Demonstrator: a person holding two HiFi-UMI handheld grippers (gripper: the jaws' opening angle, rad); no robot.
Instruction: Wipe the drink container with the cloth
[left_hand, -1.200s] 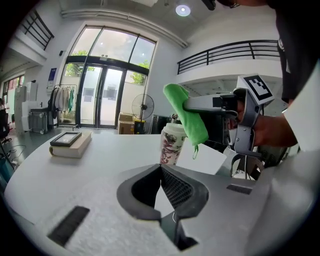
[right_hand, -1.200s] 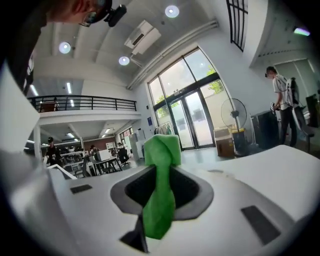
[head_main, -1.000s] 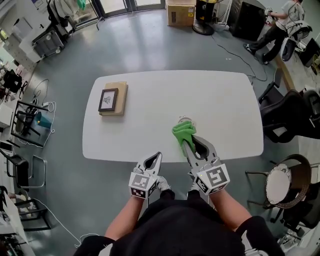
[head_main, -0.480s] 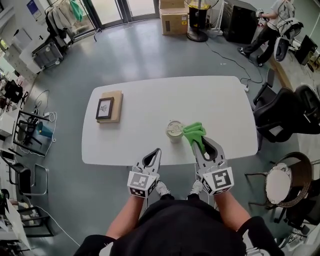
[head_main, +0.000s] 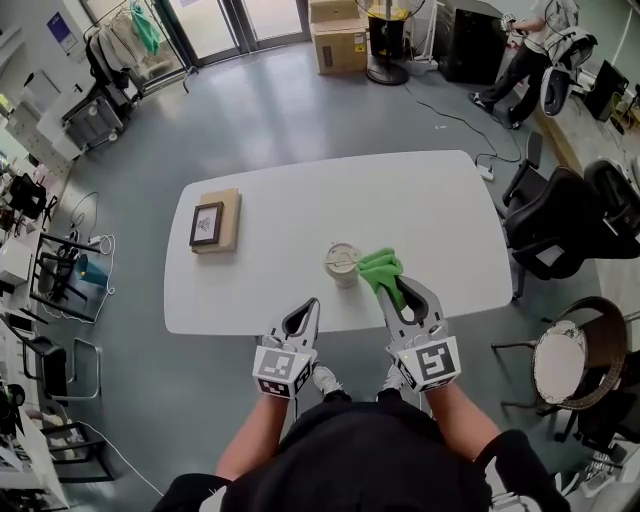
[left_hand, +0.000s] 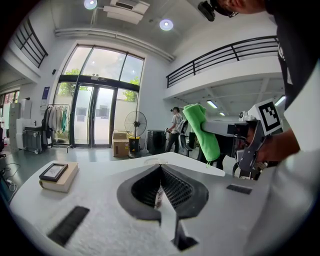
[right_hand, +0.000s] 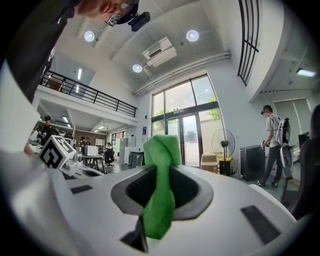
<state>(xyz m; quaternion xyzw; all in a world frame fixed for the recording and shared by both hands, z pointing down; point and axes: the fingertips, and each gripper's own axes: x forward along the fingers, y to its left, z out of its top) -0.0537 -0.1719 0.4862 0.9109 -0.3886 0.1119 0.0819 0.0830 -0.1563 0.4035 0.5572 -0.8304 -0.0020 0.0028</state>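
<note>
The drink container (head_main: 343, 262), a pale lidded cup, stands upright near the front edge of the white table (head_main: 420, 200). Just right of it hangs a green cloth (head_main: 380, 270), and whether the two touch I cannot tell. My right gripper (head_main: 392, 290) is shut on that cloth, which droops from its jaws in the right gripper view as a folded green cloth (right_hand: 160, 185). My left gripper (head_main: 313, 304) hovers off the table's front edge, left of the cup, shut with nothing in it (left_hand: 160, 167). The left gripper view shows the cloth (left_hand: 202, 130) up at the right.
A framed picture on a tan book (head_main: 210, 222) lies at the table's left end. Black office chairs (head_main: 560, 225) stand to the right, a round wicker chair (head_main: 565, 365) at front right. A cardboard box (head_main: 338, 45) and a person (head_main: 520, 45) are far behind.
The right gripper carried the cloth from over the cup to its right side, so the cup's lid now shows. The left gripper stayed in place, shut.
</note>
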